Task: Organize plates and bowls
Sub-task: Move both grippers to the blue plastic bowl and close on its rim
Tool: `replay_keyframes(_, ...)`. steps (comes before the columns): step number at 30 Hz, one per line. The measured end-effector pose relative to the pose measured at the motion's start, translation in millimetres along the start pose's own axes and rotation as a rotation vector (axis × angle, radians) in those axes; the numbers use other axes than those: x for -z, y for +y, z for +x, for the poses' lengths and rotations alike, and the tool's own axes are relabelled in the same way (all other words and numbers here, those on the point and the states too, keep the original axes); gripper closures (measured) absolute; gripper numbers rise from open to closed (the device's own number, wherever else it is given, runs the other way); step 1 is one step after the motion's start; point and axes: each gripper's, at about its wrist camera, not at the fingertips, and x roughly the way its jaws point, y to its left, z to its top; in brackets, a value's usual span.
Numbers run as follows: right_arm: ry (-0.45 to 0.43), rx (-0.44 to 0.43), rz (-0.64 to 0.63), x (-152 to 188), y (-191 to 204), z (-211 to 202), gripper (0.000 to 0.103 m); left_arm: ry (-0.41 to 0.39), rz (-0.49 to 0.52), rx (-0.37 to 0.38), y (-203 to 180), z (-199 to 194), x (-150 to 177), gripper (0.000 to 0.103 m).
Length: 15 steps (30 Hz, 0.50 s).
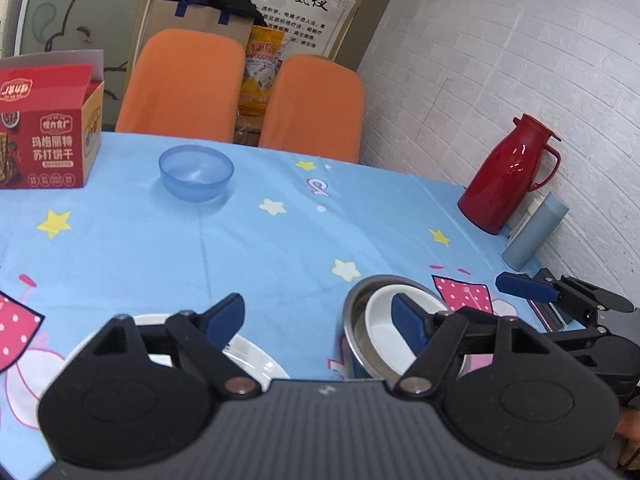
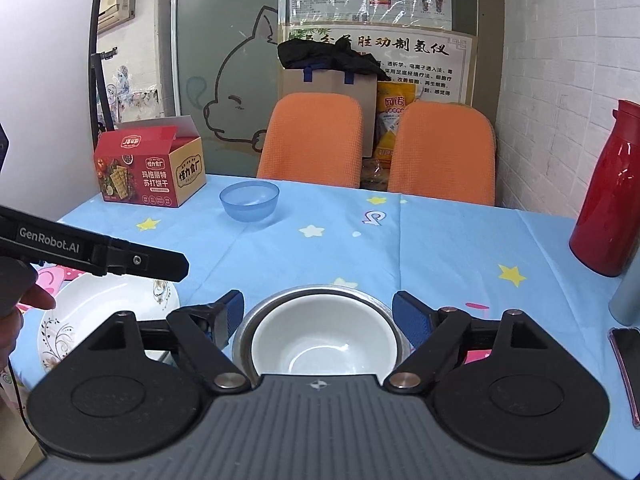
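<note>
Viewed from the right wrist camera, items are listed left to right across the table [image 2: 440, 248], which carries a blue star-print cloth.

1. Red biscuit box [image 2: 148, 168]: at 10 o'clock, far left edge, lid flap raised.
2. Left gripper [image 2: 160, 266]: enters from 9 o'clock above the white plate [image 2: 100, 316]. In its own camera the left gripper [image 1: 320, 322] stands part open, nothing between the pads, which hang above the plate and bowls.
3. White plate: at 8 o'clock, floral rim, flat on the cloth.
4. Blue bowl [image 2: 250, 200]: at 11 o'clock, upright, well apart from the other dishes.
5. White bowl [image 2: 324, 340]: at 6 o'clock, nested inside the steel bowl [image 2: 244, 328].
6. Right gripper [image 2: 318, 316]: jaws spread wide, one pad on each side of the nested bowls, neither pad pressing on them.
7. Red thermos [image 2: 608, 200]: at 3 o'clock, upright beside the brick wall.
8. Phone [image 2: 626, 368]: at 4 o'clock, flat on the cloth.
</note>
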Motion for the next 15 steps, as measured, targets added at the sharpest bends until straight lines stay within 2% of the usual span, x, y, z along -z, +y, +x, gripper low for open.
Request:
replay_keyframes(7, 0.032, -0.059, 0.003, -35, 4, 58, 0.000, 0.017, -0.037, -0.047, 49, 23, -37, 0.029)
replay_keyframes(12, 0.071, -0.114, 0.029, -79, 1, 118, 0.000, 0.006, -0.141, -0.075, 99, 61, -81, 0.029)
replay_keyframes(15, 0.105, -0.116, 0.047, -102, 1, 160, 0.000, 0.015, -0.207, -0.087, 124, 93, -102, 0.029)
